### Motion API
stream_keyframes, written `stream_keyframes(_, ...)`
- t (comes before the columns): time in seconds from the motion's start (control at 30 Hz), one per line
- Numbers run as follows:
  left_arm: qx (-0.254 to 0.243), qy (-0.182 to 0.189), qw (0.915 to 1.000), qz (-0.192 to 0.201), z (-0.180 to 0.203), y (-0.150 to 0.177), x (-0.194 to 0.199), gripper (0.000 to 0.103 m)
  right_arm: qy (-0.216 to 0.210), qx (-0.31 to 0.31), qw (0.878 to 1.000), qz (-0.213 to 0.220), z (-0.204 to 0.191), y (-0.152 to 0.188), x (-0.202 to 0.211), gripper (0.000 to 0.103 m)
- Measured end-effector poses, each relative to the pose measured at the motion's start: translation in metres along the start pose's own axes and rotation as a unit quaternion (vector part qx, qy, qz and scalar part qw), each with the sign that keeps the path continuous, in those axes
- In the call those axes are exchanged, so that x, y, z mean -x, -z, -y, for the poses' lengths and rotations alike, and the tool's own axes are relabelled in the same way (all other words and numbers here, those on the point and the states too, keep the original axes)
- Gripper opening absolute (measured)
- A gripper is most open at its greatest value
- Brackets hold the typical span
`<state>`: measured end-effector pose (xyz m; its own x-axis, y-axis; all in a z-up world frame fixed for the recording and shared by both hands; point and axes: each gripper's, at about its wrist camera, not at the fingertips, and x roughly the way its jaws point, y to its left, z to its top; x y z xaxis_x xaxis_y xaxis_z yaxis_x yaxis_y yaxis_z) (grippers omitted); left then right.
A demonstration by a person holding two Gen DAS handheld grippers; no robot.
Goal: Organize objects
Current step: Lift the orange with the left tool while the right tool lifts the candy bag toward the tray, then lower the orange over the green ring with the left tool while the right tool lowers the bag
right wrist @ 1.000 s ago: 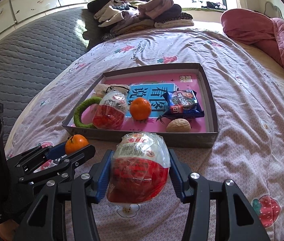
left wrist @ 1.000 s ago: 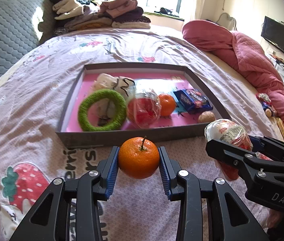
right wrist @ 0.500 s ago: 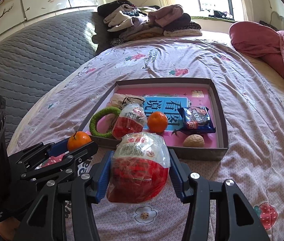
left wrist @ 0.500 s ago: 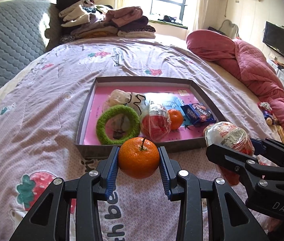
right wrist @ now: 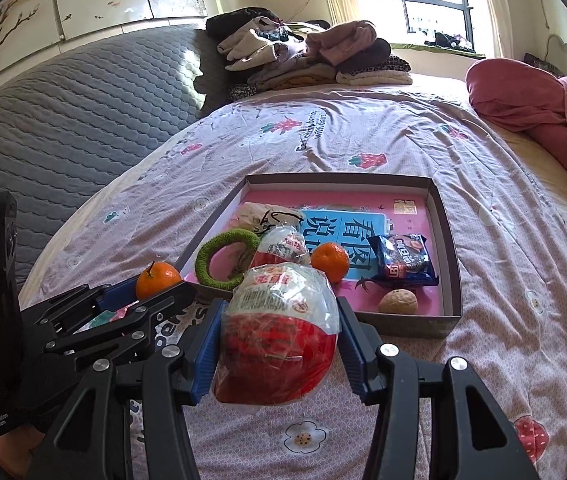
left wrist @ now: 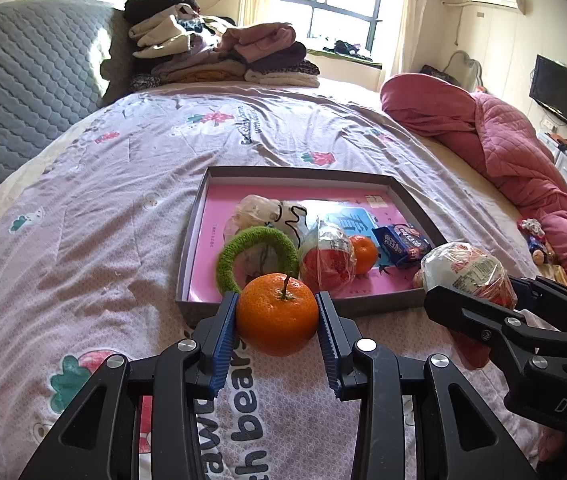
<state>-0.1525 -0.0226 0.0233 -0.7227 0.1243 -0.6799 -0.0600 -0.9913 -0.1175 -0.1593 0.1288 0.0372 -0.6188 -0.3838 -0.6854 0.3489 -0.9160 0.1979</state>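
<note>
We've got the left hand-held gripper (left wrist: 277, 322) pinching a mandarin (left wrist: 276, 314) above the bed (left wrist: 103, 208), just short of the tray (left wrist: 415, 204). Our right hand-held gripper (right wrist: 279, 344) clamps what looks like a plastic-wrapped red-and-white egg toy (right wrist: 279, 332) beside it.

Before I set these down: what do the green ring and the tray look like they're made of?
Green ring: looks like yarn or fuzzy fabric wound around a ring core; the surface is matte and fibrous. What's inside isn't visible.
Tray: probably cardboard, a shallow box with thin, straight grey walls and a glossy printed pink base.
</note>
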Motion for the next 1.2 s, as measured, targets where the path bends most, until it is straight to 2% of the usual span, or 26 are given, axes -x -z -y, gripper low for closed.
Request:
stream_keyframes(0.67, 0.000, -0.006, 0.9998, 0.017, -0.005, -0.032, -0.005, 0.039, 0.014, 0.008, 0.999, 0.030, 0.011, -0.032, 0.007, 0.053)
stream_keyframes(1.2, 0.000, -0.014, 0.9996, 0.026, -0.013, -0.058, -0.032, 0.039, 0.051, 0.001, 0.998, 0.047, 0.037, -0.056, -0.008, 0.053)
